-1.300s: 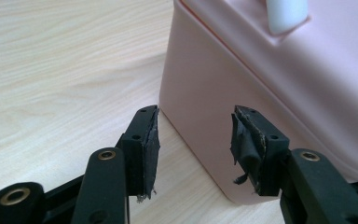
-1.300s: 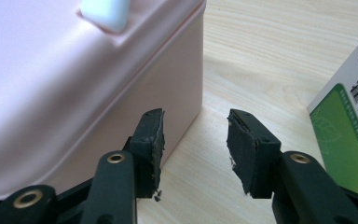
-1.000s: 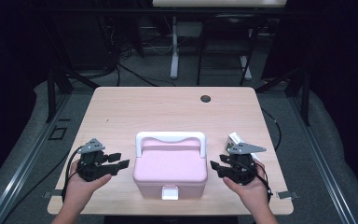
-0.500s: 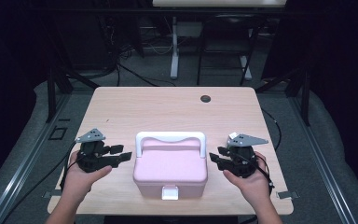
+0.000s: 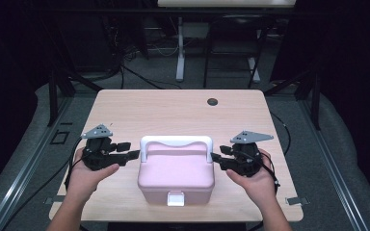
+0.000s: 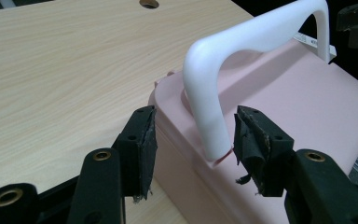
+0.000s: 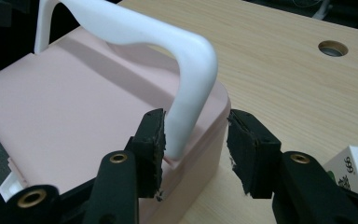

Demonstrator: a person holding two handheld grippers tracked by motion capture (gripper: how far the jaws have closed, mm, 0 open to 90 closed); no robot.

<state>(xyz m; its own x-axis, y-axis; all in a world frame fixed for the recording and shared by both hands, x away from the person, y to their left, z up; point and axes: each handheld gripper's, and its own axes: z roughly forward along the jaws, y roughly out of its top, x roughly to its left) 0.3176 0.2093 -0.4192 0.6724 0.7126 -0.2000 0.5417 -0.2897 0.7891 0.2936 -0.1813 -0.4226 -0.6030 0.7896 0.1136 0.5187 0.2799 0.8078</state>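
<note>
Both grippers, left (image 5: 134, 155) and right (image 5: 215, 157), are held open astride the white handle (image 5: 176, 142) of the pink box (image 5: 176, 178); closure should be made evenly on both handle legs.

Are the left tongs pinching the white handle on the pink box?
Apart. In the left gripper view the left tongs stand open around the foot of the white handle of the pink box, with a gap showing on each side.

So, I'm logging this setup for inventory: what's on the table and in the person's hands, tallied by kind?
Pink boxes with a white handle: 1
Small white printed cartons: 1
Hand-held grippers, the left and the right: 2
Total: 4
</note>
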